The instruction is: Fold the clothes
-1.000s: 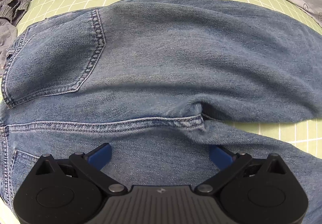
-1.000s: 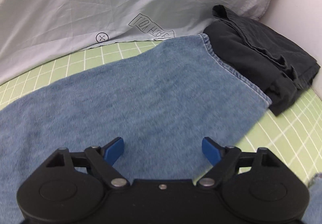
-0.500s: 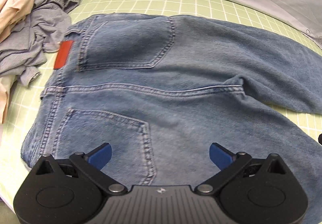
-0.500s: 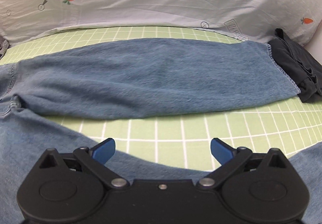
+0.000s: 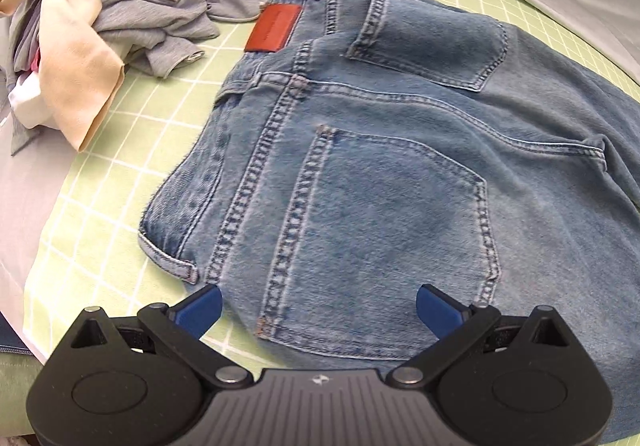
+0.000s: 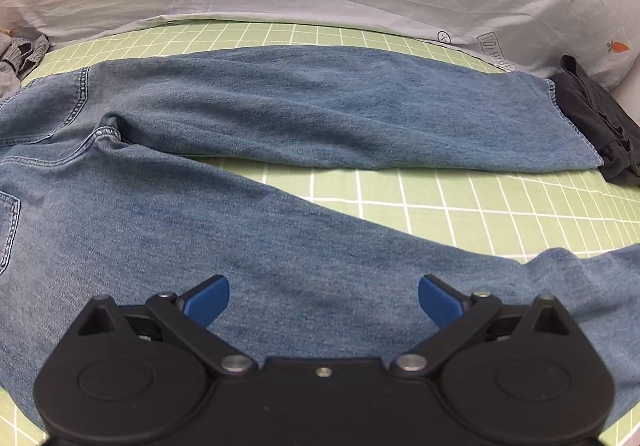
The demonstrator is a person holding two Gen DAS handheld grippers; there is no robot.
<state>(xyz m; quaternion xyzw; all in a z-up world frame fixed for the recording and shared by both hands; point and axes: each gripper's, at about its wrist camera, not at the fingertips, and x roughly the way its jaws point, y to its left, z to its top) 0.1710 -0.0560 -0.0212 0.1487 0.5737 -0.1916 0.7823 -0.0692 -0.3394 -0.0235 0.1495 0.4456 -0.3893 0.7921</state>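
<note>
Beyond the frame edges, the jeans [image 6: 320, 117] leg ends are cut off.

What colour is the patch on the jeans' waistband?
Red-brown patch, clearest in the left wrist view.

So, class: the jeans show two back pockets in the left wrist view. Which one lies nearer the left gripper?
The lower back pocket, just ahead of the open left gripper. The other pocket lies farther off, beside the red waistband patch.
</note>
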